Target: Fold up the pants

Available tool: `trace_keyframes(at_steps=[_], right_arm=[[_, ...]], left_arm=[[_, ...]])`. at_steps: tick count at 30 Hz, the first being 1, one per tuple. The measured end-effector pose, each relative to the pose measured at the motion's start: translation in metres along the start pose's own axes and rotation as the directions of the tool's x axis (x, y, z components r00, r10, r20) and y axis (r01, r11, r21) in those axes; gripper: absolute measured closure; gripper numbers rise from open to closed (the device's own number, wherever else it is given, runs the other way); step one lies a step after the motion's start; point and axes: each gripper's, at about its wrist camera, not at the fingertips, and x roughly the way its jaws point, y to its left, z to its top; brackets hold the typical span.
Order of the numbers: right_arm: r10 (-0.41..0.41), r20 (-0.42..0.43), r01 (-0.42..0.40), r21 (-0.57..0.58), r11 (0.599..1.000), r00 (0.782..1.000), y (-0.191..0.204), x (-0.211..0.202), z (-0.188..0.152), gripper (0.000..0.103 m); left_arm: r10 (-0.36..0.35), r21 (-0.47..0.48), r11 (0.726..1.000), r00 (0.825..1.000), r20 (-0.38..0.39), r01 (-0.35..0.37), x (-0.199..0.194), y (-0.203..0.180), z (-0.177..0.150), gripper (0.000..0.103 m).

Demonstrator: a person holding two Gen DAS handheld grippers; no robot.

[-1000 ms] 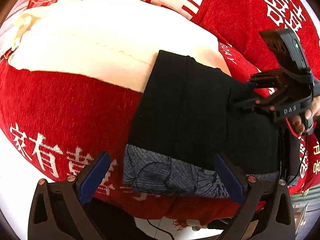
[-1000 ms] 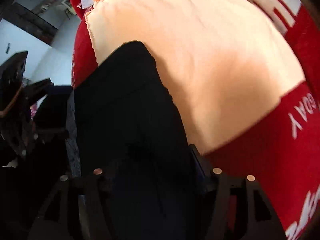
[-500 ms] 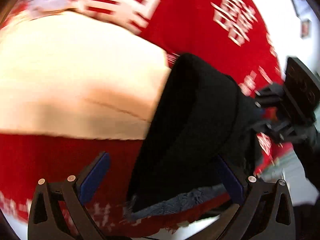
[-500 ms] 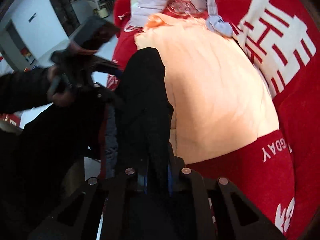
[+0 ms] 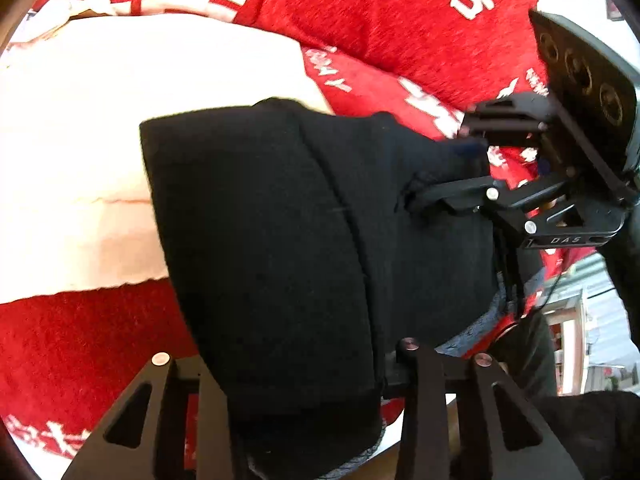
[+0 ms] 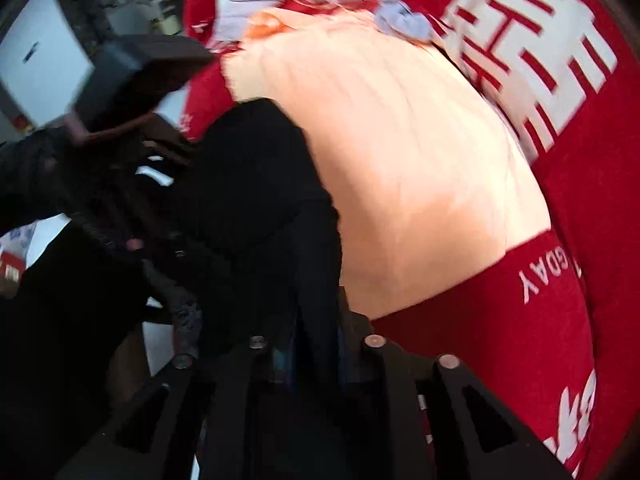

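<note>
Left wrist view: black pants (image 5: 272, 240) fill the centre of the frame, a folded bundle running from mid-left down to the bottom edge.
Left gripper (image 5: 304, 412): pressed onto the near end of the pants, cloth bulging up between its fingers, probably so the layers stay stacked.
Right gripper (image 5: 452, 172): at mid-right, pinching the far side edge; the right wrist view shows its fingers nearly together on black cloth (image 6: 308, 356).
Why both ends: likely carrying the fold as one piece.
Underneath: cream blanket (image 5: 120, 120) at upper left, red cover (image 5: 400, 20) above and below; contact unclear.
Risk: loose layers may slip apart.
</note>
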Motion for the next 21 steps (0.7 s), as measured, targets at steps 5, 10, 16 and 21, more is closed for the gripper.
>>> trace_keyframes(at_steps=[5,10,16,21], right_arm=[[-0.127,-0.019,0.128,0.050,0.991,0.992,-0.011,-0.018,-0.009,0.050],[-0.268,-0.086,0.267,-0.025,0.963,0.960,-0.019,-0.042,-0.058,0.042],[-0.294,-0.254,0.304,-0.002,0.953,0.921,-0.031,-0.007,-0.108,0.042],[-0.142,-0.253,0.140,-0.027,0.990,0.957,-0.014,-0.012,-0.117,0.056]], left_arm=[[0.054,-0.035,0.998,0.998,-0.040,-0.055,-0.002,0.000,0.003,0.068],[0.073,-0.014,0.997,0.997,-0.003,-0.073,-0.018,-0.020,0.003,0.070],[0.104,-0.020,0.994,0.995,-0.001,-0.104,-0.026,-0.034,0.008,0.073],[0.111,0.006,0.994,0.994,0.019,-0.111,-0.040,-0.049,0.008,0.077]])
